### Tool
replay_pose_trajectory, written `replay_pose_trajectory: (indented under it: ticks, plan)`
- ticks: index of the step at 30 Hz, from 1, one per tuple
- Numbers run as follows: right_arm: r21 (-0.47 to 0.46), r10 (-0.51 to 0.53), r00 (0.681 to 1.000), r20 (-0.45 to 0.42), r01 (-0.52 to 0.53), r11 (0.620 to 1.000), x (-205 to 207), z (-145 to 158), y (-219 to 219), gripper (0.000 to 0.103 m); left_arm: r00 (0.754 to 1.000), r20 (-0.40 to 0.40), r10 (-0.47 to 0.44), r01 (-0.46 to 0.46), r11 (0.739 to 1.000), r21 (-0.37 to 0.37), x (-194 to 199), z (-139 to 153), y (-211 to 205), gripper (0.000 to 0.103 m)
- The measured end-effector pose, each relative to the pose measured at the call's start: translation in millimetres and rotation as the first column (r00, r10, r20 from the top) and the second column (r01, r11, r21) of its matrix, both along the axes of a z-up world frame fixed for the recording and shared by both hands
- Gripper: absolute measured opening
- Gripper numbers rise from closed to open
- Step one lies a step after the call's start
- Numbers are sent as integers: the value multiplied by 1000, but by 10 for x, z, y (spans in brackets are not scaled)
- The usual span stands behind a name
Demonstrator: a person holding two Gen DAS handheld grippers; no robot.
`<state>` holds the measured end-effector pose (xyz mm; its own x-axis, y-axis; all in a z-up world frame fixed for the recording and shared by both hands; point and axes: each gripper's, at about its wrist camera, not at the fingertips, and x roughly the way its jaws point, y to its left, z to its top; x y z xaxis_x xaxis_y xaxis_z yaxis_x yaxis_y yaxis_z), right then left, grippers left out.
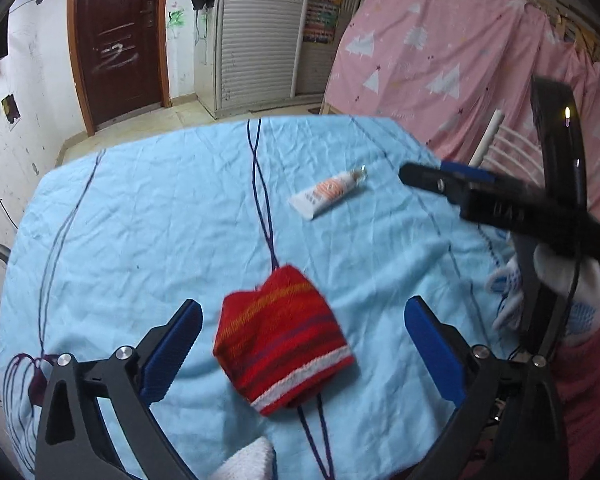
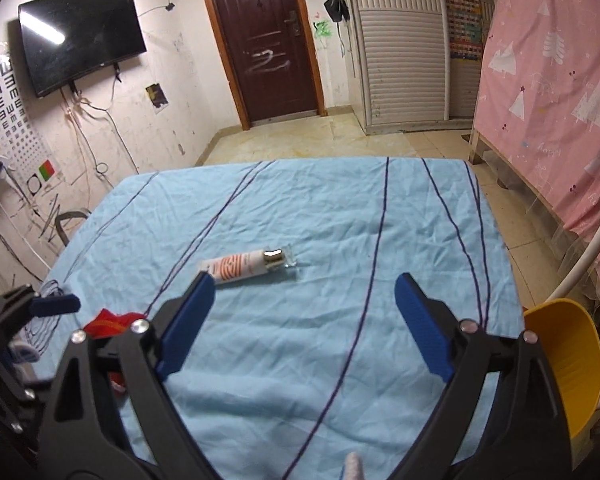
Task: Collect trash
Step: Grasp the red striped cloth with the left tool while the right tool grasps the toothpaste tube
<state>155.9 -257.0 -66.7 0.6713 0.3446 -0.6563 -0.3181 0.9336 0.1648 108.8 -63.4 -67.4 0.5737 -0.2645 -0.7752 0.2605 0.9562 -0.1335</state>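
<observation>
A red striped knitted pouch (image 1: 282, 338) lies on the light blue cloth (image 1: 160, 220), between the fingers of my open left gripper (image 1: 303, 340). A white and orange tube (image 1: 327, 192) with a clear cap lies farther back on the cloth; in the right wrist view the tube (image 2: 246, 266) lies just ahead of my open, empty right gripper (image 2: 305, 316). The right gripper also shows in the left wrist view (image 1: 444, 178), beside the tube. The red pouch (image 2: 110, 322) shows partly at the left of the right wrist view, next to the left gripper (image 2: 56, 305).
A yellow bin (image 2: 566, 364) stands off the table's right edge, by a white rail (image 2: 588, 256). A pink curtain (image 2: 552, 92) hangs on the right. A brown door (image 2: 266, 40), a white cabinet (image 2: 404, 48) and a wall television (image 2: 80, 36) are behind.
</observation>
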Motion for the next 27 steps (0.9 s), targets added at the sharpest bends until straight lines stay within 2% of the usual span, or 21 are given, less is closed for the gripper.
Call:
replay_pose_trajectory:
  ticks: [3, 6, 10, 13, 16, 19, 27]
  plan:
    - [-28, 34, 999, -6, -34, 999, 55, -10, 144, 89, 1000, -10, -13, 13, 1000, -2, -22, -80, -11, 92]
    - [-62, 70, 997, -16, -71, 996, 109, -34, 298, 93, 998, 24, -50, 49, 998, 30, -78, -134, -90, 91]
    - [-99, 113, 993, -35, -115, 988, 179, -78, 485, 94, 999, 26, -44, 43, 998, 51, -62, -194, -89, 59]
    - [-118, 136, 989, -56, -142, 983, 239, -128, 598, 95, 999, 42, -35, 32, 997, 64, -56, -181, -15, 40]
    - [-139, 151, 985, -79, -161, 977, 304, -175, 712, 95, 998, 51, -23, 21, 999, 41, -44, -163, 63, 26]
    - [-167, 161, 981, -108, -178, 970, 361, -218, 799, 96, 998, 59, -19, 19, 1000, 11, -40, -129, 138, 22]
    - [-211, 159, 971, -178, -195, 958, 462, -346, 878, 94, 995, 95, -11, 15, 999, -32, -62, -6, 293, 20]
